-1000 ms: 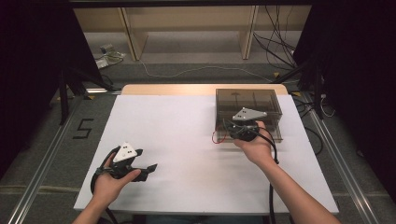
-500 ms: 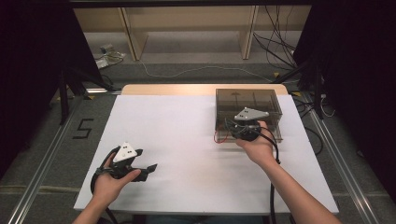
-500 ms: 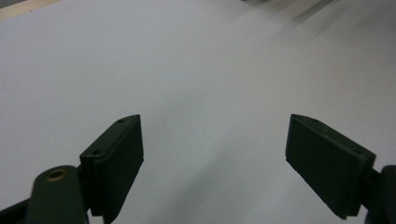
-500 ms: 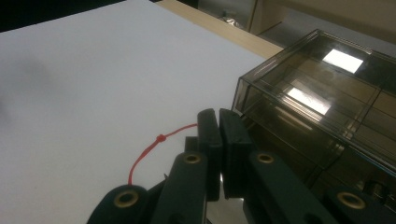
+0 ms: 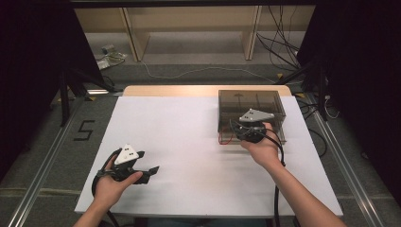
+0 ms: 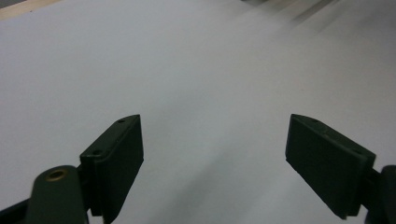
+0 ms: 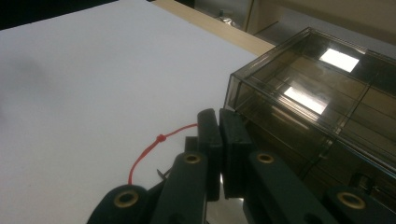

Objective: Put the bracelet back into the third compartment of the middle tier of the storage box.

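I keep my right claw [image 7: 219, 154] clenched on the thin red loop [image 7: 149, 154] by the smoky clear plastic box [image 5: 250, 111]; light, rigid, slippery, best gripped at its lid edge, left claw [image 6: 212, 163] released.

We note a white desk [image 5: 189, 142] with a pale wood strip at its far edge. The box [image 5: 250, 101] is smoky brown and see-through, with bright white reflections on its lid. A thin red cord [image 7: 149, 151], knotted once, lies beside it. Both the left hand-held gripper [image 5: 150, 171] and the right hand-held gripper [image 7: 222, 128] are black, each topped with a light grey plate; brass-coloured rivets show on the black jaws. The floor [image 5: 189, 52] is grey.
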Available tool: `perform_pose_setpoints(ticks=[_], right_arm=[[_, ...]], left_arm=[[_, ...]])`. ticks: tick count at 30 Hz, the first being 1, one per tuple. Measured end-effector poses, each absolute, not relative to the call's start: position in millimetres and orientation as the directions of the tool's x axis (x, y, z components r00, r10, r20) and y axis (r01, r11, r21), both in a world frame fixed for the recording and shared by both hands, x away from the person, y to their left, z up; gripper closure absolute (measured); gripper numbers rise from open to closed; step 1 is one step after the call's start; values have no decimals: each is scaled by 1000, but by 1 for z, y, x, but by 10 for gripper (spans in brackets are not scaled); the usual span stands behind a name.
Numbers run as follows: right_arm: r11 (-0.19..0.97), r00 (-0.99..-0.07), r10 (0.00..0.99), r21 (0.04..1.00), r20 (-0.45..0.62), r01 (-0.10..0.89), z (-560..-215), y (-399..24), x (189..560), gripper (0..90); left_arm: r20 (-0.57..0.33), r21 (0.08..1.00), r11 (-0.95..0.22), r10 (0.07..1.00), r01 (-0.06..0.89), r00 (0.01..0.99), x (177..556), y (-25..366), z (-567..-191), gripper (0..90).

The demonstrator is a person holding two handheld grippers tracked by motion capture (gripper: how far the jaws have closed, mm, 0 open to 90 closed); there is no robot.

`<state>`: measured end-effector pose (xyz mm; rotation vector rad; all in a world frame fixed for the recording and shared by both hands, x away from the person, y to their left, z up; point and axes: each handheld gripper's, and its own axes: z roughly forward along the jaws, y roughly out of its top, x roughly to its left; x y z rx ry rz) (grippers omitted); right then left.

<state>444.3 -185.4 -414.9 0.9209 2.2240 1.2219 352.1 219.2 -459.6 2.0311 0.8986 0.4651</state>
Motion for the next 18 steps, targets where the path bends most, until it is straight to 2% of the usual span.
perform_pose_setpoints(ticks=[18], right_arm=[[382,-668,742,857,-60,347,-414,-194,445,888]], left_arm=[[-3,819,-384,740,426,673,352,220,-460,191]])
